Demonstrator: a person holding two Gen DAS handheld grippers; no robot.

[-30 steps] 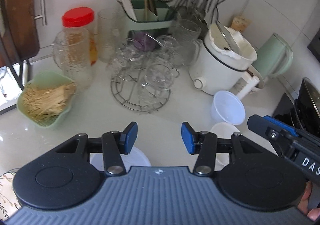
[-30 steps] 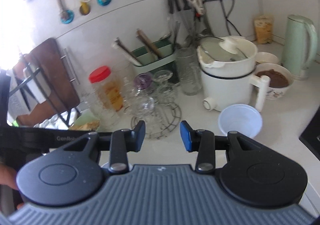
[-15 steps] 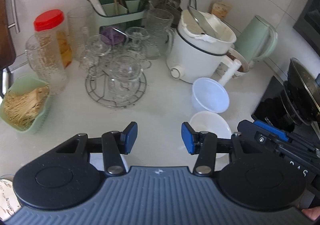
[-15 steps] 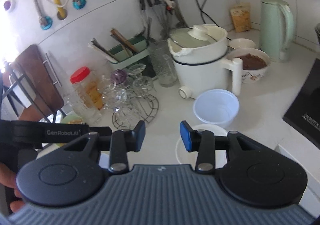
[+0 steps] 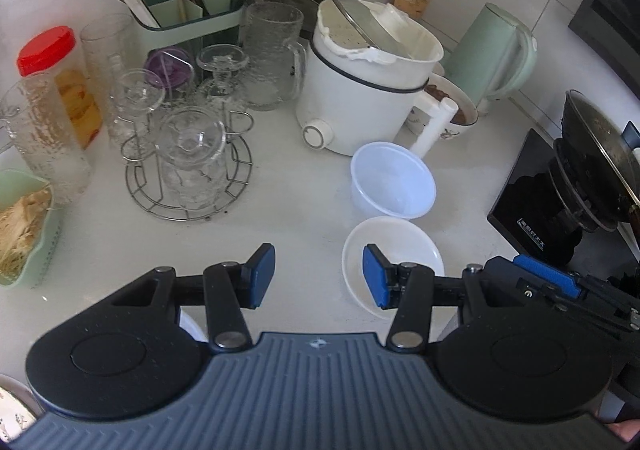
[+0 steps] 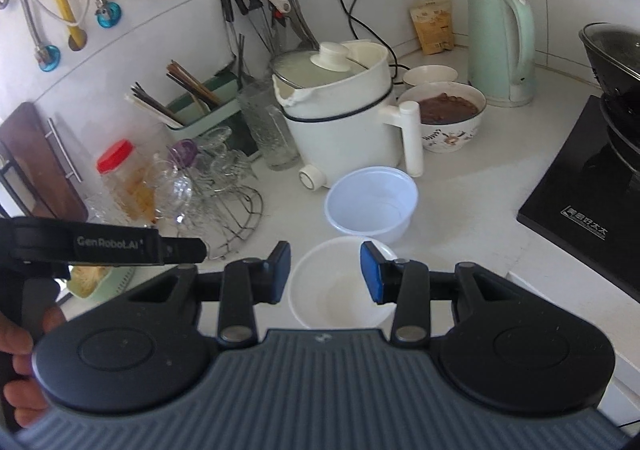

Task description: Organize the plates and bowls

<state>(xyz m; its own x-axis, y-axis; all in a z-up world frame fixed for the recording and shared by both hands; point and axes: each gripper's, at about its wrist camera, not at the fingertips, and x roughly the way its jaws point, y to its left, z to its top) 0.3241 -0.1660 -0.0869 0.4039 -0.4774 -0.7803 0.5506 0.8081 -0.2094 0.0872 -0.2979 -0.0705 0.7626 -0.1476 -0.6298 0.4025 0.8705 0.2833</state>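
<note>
On the white counter a shallow white bowl (image 5: 394, 246) (image 6: 334, 290) sits just in front of a translucent plastic bowl (image 5: 392, 185) (image 6: 370, 201). My right gripper (image 6: 326, 272) is open and hovers over the white bowl, which shows between its blue pads (image 6: 370, 274) with nothing gripped. My left gripper (image 5: 318, 276) is open and empty, just left of the white bowl, its right pad (image 5: 374, 278) overlapping the bowl's rim in view. Each gripper appears in the other's view, the right gripper (image 5: 548, 282) and the left gripper (image 6: 120, 246). A white dish (image 5: 190, 324) peeks out under the left finger.
Behind the bowls stands a white electric pot (image 6: 340, 117) with a handle (image 6: 412, 137), a patterned bowl of brown food (image 6: 444, 117) and a green kettle (image 6: 500, 45). A wire rack of glasses (image 5: 188, 153) stands left, a black cooktop (image 6: 588, 193) right, a green dish of noodles (image 5: 24, 226) far left.
Both grippers have moved forward and down toward the two bowls. The white bowl now shows between the right gripper's fingers. Neither gripper's jaw width has changed.
</note>
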